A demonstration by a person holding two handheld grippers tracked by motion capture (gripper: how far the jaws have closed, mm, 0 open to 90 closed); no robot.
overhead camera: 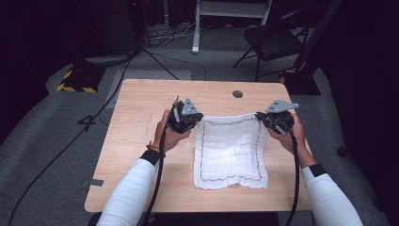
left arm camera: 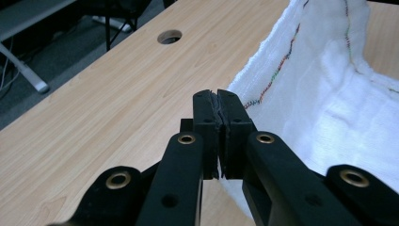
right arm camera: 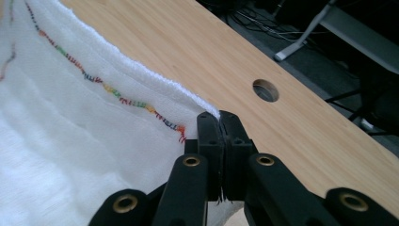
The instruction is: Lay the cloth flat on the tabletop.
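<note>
A white cloth (overhead camera: 230,153) with a multicoloured stitched border lies on the wooden table (overhead camera: 136,136), its far edge lifted. My left gripper (overhead camera: 192,118) is shut on the cloth's far left corner, and my right gripper (overhead camera: 269,120) is shut on the far right corner. In the left gripper view the jaws (left arm camera: 219,106) pinch the cloth (left arm camera: 324,89), which rises to the right of them. From the right gripper view the jaws (right arm camera: 219,123) clamp the corner of the cloth (right arm camera: 70,122), which spreads to the left.
A round cable hole (overhead camera: 237,93) sits in the table beyond the cloth. Past the table on the grey carpet stand a black chair (overhead camera: 273,40), a white frame leg (overhead camera: 195,28), cables and a stand base with yellow-black tape (overhead camera: 77,81).
</note>
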